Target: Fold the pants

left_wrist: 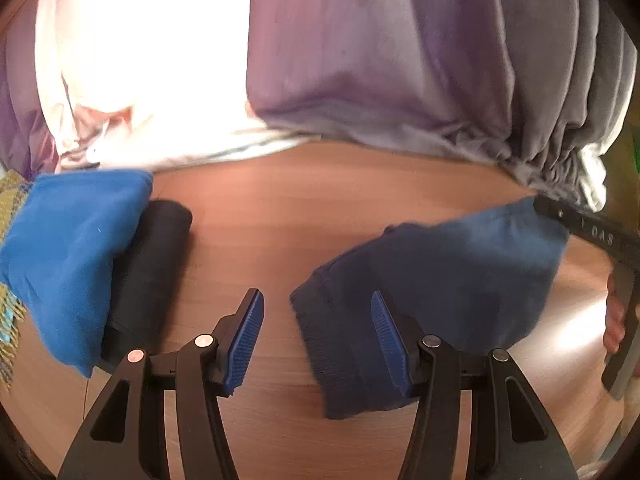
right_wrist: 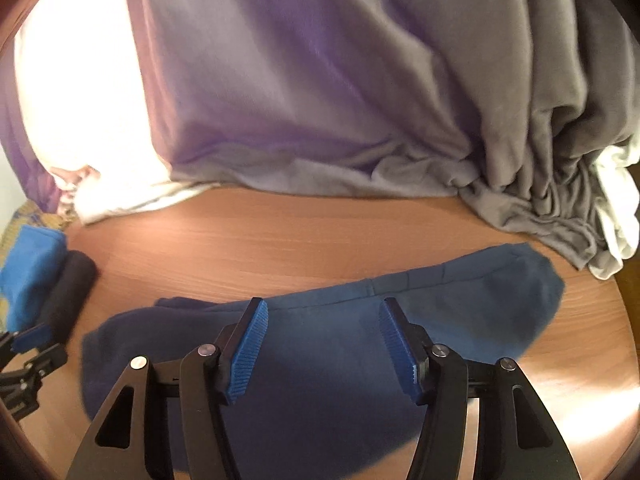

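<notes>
Dark blue pants (right_wrist: 320, 364) lie folded into a compact bundle on the wooden table (right_wrist: 260, 248). In the left wrist view the pants (left_wrist: 440, 280) lie right of centre with the ribbed cuff toward the camera. My left gripper (left_wrist: 318, 340) is open and empty, its right finger over the pants' cuff edge. My right gripper (right_wrist: 322, 348) is open and empty, hovering just over the middle of the pants. The right gripper's body shows at the right edge of the left wrist view (left_wrist: 600, 240).
A bright blue folded garment (left_wrist: 72, 248) and a black rolled garment (left_wrist: 152, 264) lie at the left. A grey and purple pile of clothes (right_wrist: 360, 100) and white cloth (right_wrist: 100, 192) fill the back of the table.
</notes>
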Tool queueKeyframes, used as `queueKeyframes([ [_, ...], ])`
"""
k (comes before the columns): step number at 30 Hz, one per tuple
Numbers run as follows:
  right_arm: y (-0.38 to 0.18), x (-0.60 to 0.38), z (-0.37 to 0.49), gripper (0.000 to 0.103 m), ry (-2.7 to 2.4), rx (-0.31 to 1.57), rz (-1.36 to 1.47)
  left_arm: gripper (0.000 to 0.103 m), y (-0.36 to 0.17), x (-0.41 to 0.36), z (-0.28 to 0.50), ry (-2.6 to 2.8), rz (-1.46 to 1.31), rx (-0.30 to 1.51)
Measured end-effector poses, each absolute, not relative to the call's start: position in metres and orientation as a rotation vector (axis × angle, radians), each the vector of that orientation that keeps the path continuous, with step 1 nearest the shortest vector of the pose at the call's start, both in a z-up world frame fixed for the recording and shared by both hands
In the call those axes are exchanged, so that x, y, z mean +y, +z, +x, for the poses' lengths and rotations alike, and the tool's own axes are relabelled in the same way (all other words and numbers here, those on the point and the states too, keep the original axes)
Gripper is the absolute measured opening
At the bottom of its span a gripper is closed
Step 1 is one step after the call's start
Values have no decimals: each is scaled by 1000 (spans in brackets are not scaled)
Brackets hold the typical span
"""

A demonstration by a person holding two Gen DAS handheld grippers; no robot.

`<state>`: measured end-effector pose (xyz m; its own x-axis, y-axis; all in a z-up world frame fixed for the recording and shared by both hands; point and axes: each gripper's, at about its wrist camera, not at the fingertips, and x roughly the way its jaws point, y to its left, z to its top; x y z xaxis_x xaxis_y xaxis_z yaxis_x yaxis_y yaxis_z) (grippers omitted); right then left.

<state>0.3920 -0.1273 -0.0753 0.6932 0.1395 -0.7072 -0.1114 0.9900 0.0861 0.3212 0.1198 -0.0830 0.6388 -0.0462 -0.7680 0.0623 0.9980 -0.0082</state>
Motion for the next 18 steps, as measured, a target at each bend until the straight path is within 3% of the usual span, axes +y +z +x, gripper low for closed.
queueKeyframes([
  [6, -45, -150, 357, 63, 146, 719, 67, 57, -50, 90, 307, -104, 15, 781],
  [8, -37, -158, 347, 63, 143, 697, 76, 65, -40, 80, 303, -115, 14, 743],
  [10, -29, -170, 338, 71, 141, 669, 98, 68, -33, 68, 298, -131, 7, 703],
  [13, -22, -191, 326, 75, 110, 603, 137, 76, -27, 50, 295, -146, -4, 673],
  [18, -13, -237, 320, 76, 45, 567, 185, 79, -21, 7, 295, -164, 20, 624],
])
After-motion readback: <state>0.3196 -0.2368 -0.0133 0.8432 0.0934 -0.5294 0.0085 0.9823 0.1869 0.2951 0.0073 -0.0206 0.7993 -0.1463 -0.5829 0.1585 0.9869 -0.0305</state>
